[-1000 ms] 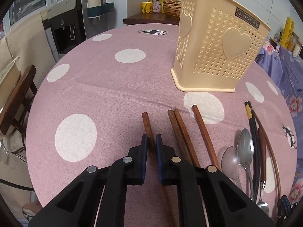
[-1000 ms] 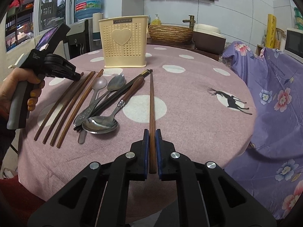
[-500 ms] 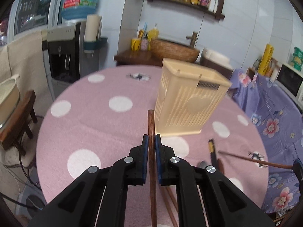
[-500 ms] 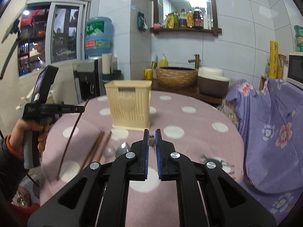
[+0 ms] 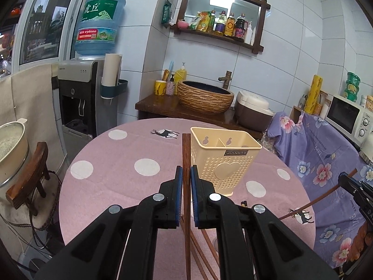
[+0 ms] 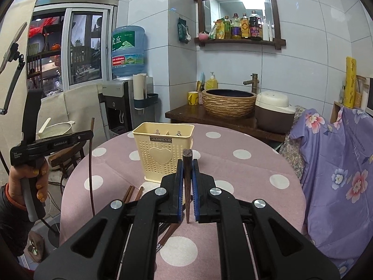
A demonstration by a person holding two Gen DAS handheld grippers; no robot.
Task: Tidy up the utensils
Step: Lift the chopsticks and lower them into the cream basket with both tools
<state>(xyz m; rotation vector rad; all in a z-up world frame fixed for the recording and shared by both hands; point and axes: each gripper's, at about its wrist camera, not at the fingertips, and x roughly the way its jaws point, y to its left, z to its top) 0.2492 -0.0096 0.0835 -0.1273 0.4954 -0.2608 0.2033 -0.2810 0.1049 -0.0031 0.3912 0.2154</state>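
Observation:
My left gripper (image 5: 186, 168) is shut on a brown wooden chopstick (image 5: 185, 149), held in the air above the pink dotted table (image 5: 121, 170). The cream plastic utensil holder (image 5: 225, 165) stands just right of its tip. My right gripper (image 6: 186, 163) is shut on a second dark chopstick (image 6: 187, 155), raised in front of the holder (image 6: 163, 154). In the right wrist view the left gripper (image 6: 89, 136) is at the left in a hand (image 6: 28, 179), its chopstick (image 6: 90, 168) hanging down. Other chopsticks (image 6: 130, 192) lie on the cloth.
A water dispenser (image 5: 81, 98) and a wooden stool (image 5: 30, 177) stand left of the round table. Behind the table are a woven basin (image 5: 205, 96) and a rice cooker (image 5: 253, 110). A purple floral cloth (image 6: 338, 158) hangs along the right edge.
Both grippers have risen off the table, each lifting its chopstick clear of the cloth. Both views have tilted up from the tabletop toward the holder and the back wall.

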